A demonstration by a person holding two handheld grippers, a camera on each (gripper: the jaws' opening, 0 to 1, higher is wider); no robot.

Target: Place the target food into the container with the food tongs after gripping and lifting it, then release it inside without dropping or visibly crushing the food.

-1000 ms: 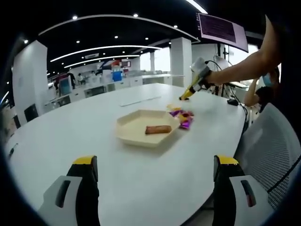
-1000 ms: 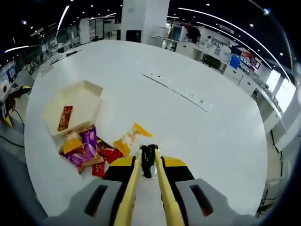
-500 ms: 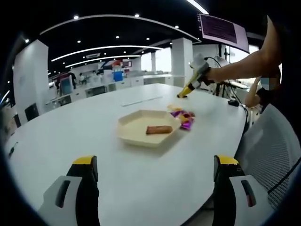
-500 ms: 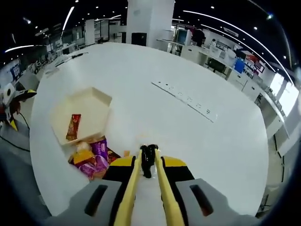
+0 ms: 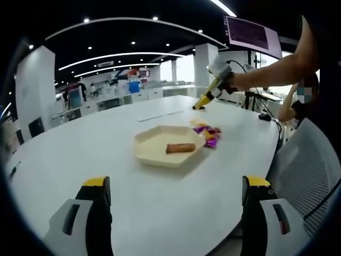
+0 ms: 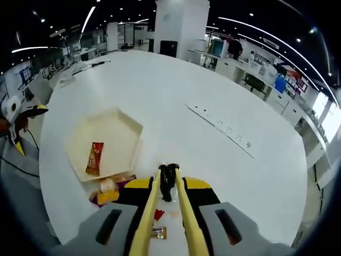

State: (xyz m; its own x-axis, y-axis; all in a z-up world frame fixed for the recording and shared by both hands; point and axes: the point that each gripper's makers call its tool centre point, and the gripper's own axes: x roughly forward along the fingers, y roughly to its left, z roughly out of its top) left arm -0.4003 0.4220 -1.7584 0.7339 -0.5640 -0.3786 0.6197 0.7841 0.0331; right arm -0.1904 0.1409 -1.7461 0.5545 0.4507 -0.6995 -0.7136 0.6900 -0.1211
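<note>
White table point(image 6: 224, 80): one snack bar point(image 6: 96, 158) in container point(image 6: 133, 128); right gripper point(image 6: 168, 184) squeezes tongs point(image 6: 168, 213) above remaining snacks point(image 6: 106, 192); left gripper point(image 5: 176, 200) open, idle.

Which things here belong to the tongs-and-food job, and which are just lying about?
Job: tongs held shut in the right gripper; tray with one snack bar inside; pile of snack packets.
Lying about: power strip; chair; monitor.
</note>
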